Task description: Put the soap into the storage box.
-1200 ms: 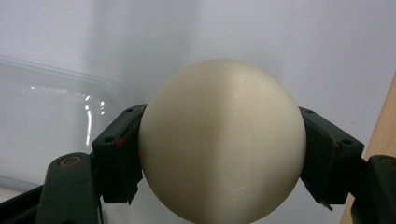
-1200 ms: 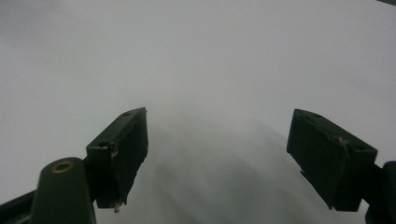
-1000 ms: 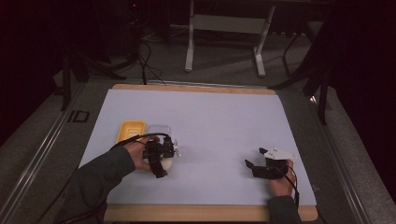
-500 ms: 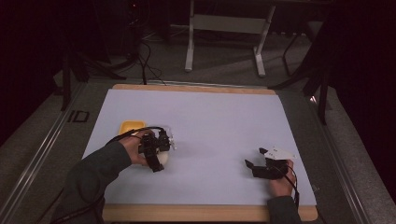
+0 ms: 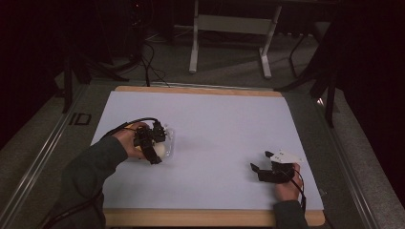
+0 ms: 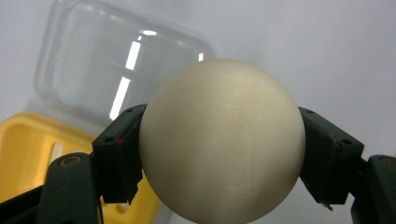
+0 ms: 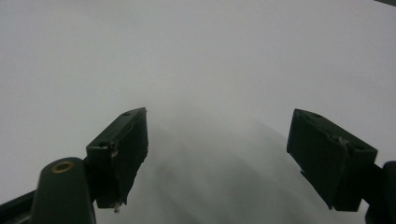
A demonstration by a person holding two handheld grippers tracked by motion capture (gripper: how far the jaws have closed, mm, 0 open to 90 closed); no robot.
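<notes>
Cream-white and matte, the smooth round ball [image 6: 222,140] sits pinched between the two black jaws of my left gripper [image 5: 154,147], faint layer lines ringing its surface. Over the last second I have drawn it nearer to me, and my hand now covers most of the yellow plastic tray [image 6: 28,149] that lay open to view before. So I judge the ball lifted out and on its way elsewhere. Just behind it lies the clear, glossy, round-cornered plastic lid [image 6: 116,60]. My right gripper [image 5: 263,168] rests spread and empty on the pale sheet covering the table [image 5: 224,119].
</notes>
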